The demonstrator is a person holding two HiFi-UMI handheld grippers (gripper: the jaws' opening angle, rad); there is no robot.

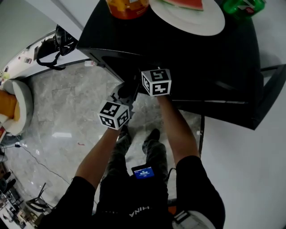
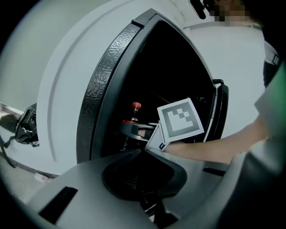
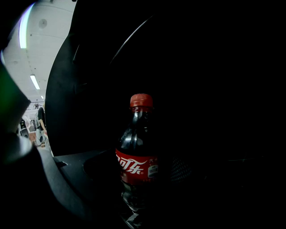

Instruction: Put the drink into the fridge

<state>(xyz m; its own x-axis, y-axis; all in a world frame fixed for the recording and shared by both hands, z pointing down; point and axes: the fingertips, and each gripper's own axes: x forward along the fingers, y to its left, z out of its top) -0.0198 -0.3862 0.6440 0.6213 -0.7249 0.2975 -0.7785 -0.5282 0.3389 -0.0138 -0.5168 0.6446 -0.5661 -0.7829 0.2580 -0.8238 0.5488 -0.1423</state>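
A dark cola bottle [image 3: 136, 165] with a red cap and red label stands upright between the jaws of my right gripper [image 3: 136, 210], which is shut on it inside the dark fridge. In the left gripper view the bottle [image 2: 136, 107] shows only its red cap above the right gripper [image 2: 134, 129], just inside the open black fridge [image 2: 107, 89]. From the head view the right gripper [image 1: 156, 82] reaches under the fridge top [image 1: 178, 53], and the bottle is hidden. My left gripper [image 1: 125, 91] hangs beside it, outside the opening. The left gripper [image 2: 143, 179] looks shut and holds nothing.
The fridge door [image 1: 268, 89] stands open at the right. On the fridge top sit a white plate [image 1: 210, 22] with watermelon, an orange container [image 1: 127, 6] and a green bottle [image 1: 243, 6]. A black bag [image 1: 58, 44] lies at the left on the marble floor.
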